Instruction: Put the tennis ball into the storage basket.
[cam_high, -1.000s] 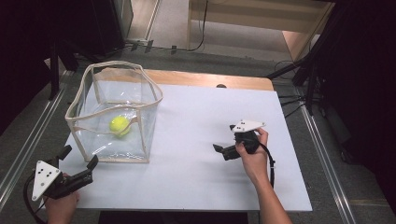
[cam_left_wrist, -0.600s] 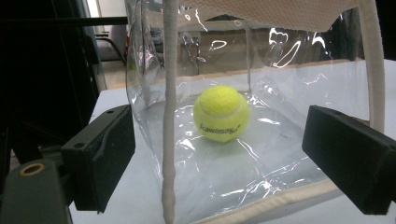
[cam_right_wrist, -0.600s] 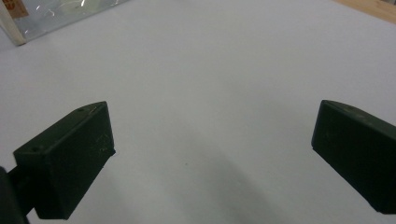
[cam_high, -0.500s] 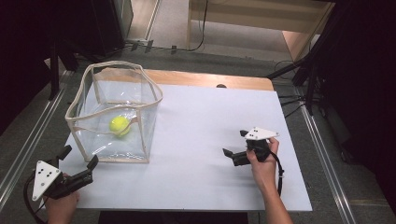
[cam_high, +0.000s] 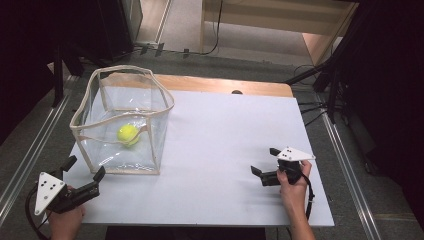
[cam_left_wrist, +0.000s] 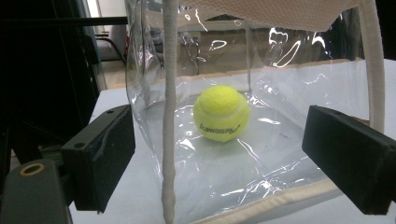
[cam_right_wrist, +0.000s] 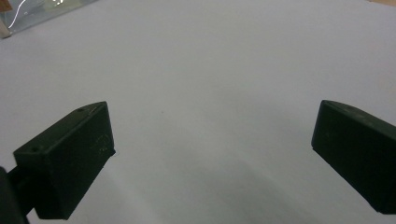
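A yellow tennis ball (cam_high: 128, 134) (cam_left_wrist: 221, 113) lies on the floor of a clear plastic bag (cam_high: 122, 122) (cam_left_wrist: 261, 65) with cream trim, which stands open on the left of the white table (cam_high: 215, 145). My left gripper (cam_high: 84, 167) (cam_left_wrist: 224, 154) sits at the table's front left corner, open, its jaws facing the bag's near corner with nothing between them. On the right side of the table, my right gripper (cam_high: 265, 161) (cam_right_wrist: 212, 154) hovers open above bare white tabletop (cam_right_wrist: 210, 84), jaws pointing left.
A bare wooden strip (cam_high: 220, 86) runs along the table's far edge. Metal rails (cam_high: 30, 150) flank the table on both sides, and cables (cam_high: 310, 112) lie on the floor at the right. A corner of the bag (cam_right_wrist: 28, 14) sits far off in the right gripper view.
My right gripper has drawn back toward the table's front right, staying open. The left gripper, the bag and the ball have not moved.
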